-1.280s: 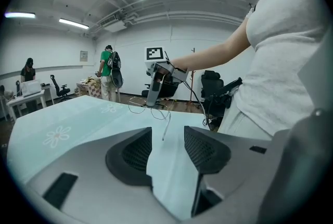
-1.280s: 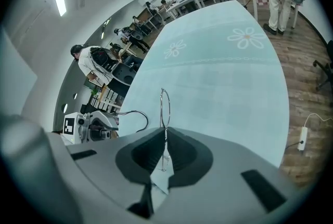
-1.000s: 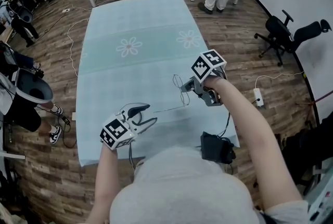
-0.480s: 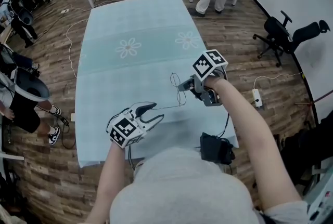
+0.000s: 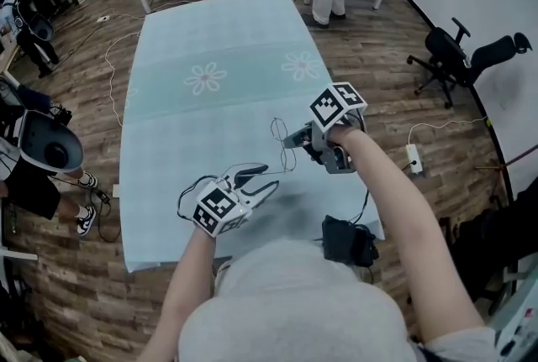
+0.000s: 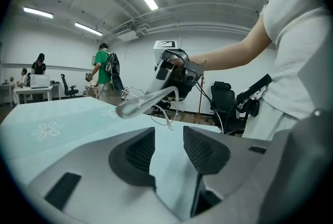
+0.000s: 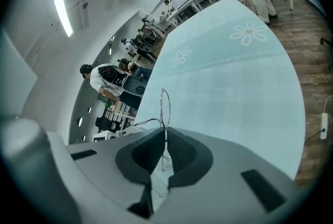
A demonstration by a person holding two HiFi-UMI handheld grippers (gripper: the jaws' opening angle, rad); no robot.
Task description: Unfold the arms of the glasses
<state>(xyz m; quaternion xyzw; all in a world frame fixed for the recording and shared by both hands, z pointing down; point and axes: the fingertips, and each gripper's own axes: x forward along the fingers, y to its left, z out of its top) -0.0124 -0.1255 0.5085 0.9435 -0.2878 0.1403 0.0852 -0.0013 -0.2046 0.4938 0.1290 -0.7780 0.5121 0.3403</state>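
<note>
Right gripper (image 5: 293, 138) has its jaws clamped on the glasses (image 5: 283, 144) frame, held up over the worktop (image 5: 210, 41). Left gripper (image 5: 264, 178) jaws are apart and closing on nothing, glasses just ahead. The thin wire arm's hard to trace.

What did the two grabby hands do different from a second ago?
The left gripper slid across the table toward the glasses; its fingers are closing, the thin arm's tip just at their gap, not pinched. The right gripper stayed put, still shut on the glasses' frame.
</note>
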